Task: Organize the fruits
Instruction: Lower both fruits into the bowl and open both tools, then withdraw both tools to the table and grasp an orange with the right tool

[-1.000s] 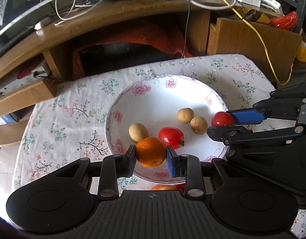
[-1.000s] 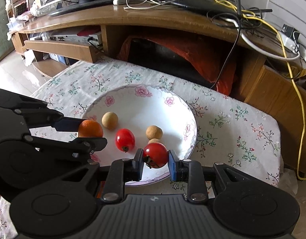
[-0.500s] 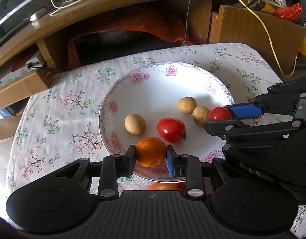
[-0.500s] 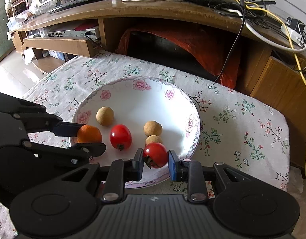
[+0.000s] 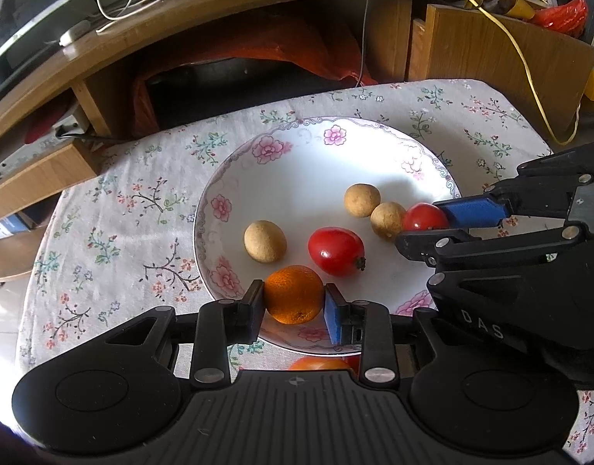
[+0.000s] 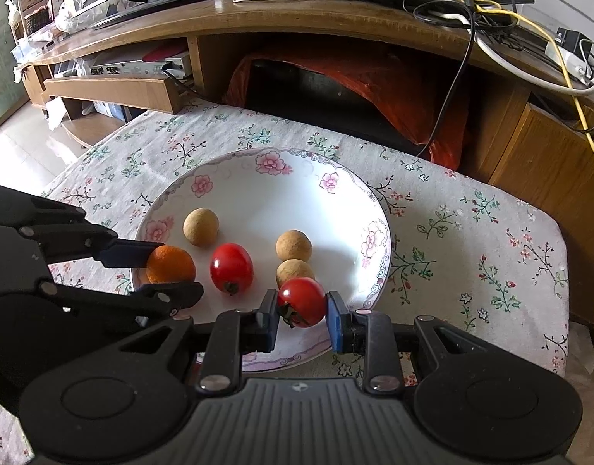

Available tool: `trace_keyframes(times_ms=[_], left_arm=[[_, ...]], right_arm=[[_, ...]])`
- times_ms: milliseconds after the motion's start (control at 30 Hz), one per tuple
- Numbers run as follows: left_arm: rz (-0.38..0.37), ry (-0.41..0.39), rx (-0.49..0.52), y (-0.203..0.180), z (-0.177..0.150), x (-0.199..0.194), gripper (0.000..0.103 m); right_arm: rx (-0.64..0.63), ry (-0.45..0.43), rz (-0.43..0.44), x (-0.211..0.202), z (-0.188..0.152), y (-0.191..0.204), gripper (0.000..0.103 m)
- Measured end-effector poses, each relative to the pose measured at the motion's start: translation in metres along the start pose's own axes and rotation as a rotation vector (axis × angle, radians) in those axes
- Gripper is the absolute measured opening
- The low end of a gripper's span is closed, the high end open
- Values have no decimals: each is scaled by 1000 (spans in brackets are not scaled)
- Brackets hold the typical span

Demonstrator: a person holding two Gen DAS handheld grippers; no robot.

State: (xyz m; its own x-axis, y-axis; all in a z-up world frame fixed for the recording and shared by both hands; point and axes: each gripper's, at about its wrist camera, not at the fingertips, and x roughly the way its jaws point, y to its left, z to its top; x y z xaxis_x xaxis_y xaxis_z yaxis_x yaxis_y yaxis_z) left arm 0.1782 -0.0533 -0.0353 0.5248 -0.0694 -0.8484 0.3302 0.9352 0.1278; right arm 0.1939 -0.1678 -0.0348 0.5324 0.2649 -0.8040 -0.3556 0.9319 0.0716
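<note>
Four fruits already lying in the plate (image 6: 378, 263), two more held over its near edge — orange (image 5: 294, 293) clamped in left gripper (image 5: 294, 312), tomato (image 6: 301, 301) in right gripper (image 6: 301, 319) — perhaps others below, barely visible.

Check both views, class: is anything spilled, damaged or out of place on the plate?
Nothing stands out. The plate sits flat and intact; three brown fruits and one tomato lie loose inside, nothing spilled.
</note>
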Motion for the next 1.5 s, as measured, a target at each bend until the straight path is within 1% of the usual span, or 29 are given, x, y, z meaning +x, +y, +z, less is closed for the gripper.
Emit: trace_keyframes(times_ms=[300,433,900,967,1033,1167,1300,1500], left_arm=[[15,-7,10,-1,0,-2,44],[22,-18,13,0,1,-4,47],[10,-48,-23,6,5,-13,56],[-3,-48,-25,5,4,-13,65],[-13,-52,-19,3,4,-15,65],[-10,-59,-4,1,4,-19,66],[-5,-48,-17,5,1,-20,66],[11,-41,-28,14,-10,-28,67]], right_arm=[[4,-4,-2,-1,0,-1,30],[4,-10,-6,-2,1,-1,30],[60,-42,21,-12,6,-8,30],[72,-49,37,-14,7,-9,31],[81,-54,55,-16,8,-8,32],[71,-83,51,-22,9,-3,32],[74,-100,54,-30,10,-1,32],[59,-88,44,-39,3,6,32]])
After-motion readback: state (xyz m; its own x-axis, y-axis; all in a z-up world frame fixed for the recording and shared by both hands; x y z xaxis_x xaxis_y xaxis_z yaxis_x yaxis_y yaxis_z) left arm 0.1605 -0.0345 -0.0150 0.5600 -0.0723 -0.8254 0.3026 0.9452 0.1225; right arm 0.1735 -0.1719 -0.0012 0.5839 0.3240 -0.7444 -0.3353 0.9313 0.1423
